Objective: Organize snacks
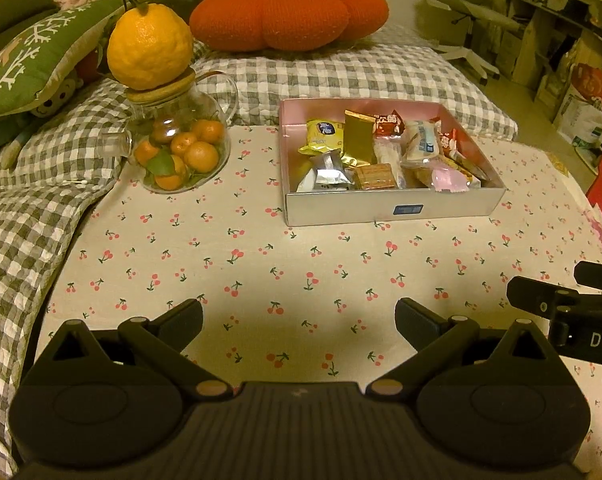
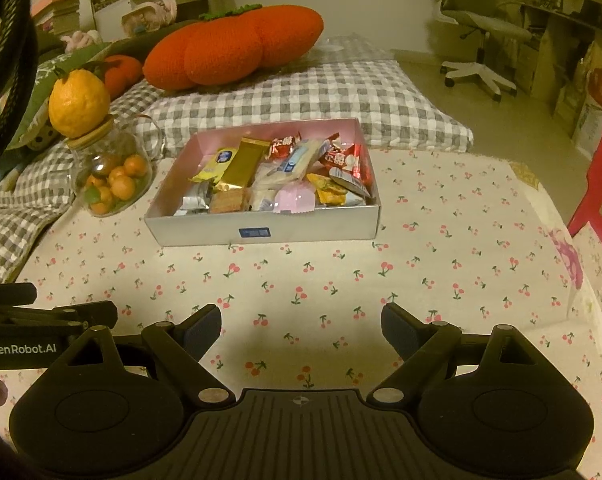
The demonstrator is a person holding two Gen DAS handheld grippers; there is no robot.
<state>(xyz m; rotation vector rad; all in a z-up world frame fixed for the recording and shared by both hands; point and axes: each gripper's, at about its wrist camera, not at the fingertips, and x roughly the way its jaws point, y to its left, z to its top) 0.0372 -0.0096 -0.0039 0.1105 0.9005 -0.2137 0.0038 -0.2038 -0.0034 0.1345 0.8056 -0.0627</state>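
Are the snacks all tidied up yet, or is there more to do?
Looks done: every snack in view sits inside the silver box, like the gold packet and the pink one; none lie on the cherry tablecloth. In hand: nothing. The left tool and right tool are both open and empty. Left: the packets are a jumbled heap, so maybe straightening them.

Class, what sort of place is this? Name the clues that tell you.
Probably a bedroom or living room at home: a gingham quilt, a pumpkin-shaped cushion, and a swivel desk chair beside cluttered shelves.
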